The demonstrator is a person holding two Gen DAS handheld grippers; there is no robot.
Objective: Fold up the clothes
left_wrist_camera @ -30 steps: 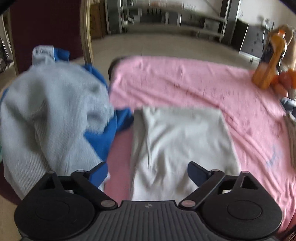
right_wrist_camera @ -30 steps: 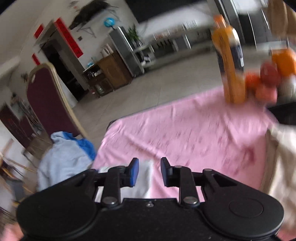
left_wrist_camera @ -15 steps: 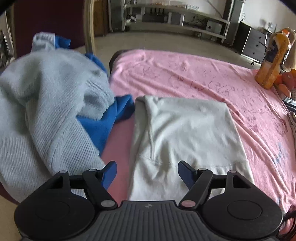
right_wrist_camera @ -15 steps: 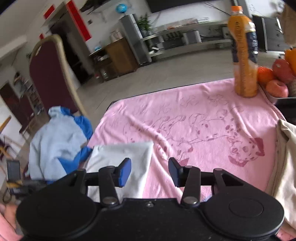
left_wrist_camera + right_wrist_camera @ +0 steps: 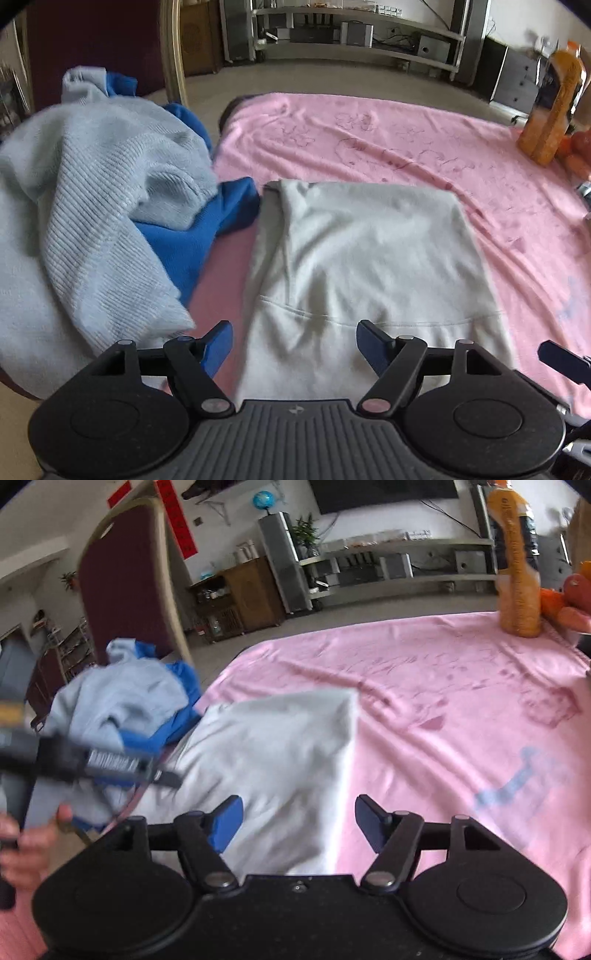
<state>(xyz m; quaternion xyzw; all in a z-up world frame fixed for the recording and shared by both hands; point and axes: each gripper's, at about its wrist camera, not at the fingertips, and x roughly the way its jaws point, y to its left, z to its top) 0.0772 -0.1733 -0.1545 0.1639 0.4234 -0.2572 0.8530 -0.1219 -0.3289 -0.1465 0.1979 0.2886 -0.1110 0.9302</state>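
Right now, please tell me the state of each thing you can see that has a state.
Left gripper: open, empty, over the near edge of the grey garment.
Right gripper: open, empty.
Grey garment: folded, flat on the pink blanket.
Light blue sweater: unfolded, heaped on the chair.
Blue garment: crumpled under the sweater.
Pink blanket: spread out, slightly wrinkled.
Orange drink bottle: upright.

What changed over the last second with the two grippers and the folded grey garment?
The right gripper swung down from facing the room and opened from nearly shut to wide; it now hangs over the near right edge of the folded grey garment. The left gripper closed in on the garment's near hem, open throughout. Neither has gripped anything. Garment, blue-and-grey sweater, pink blanket and orange bottle stayed put.
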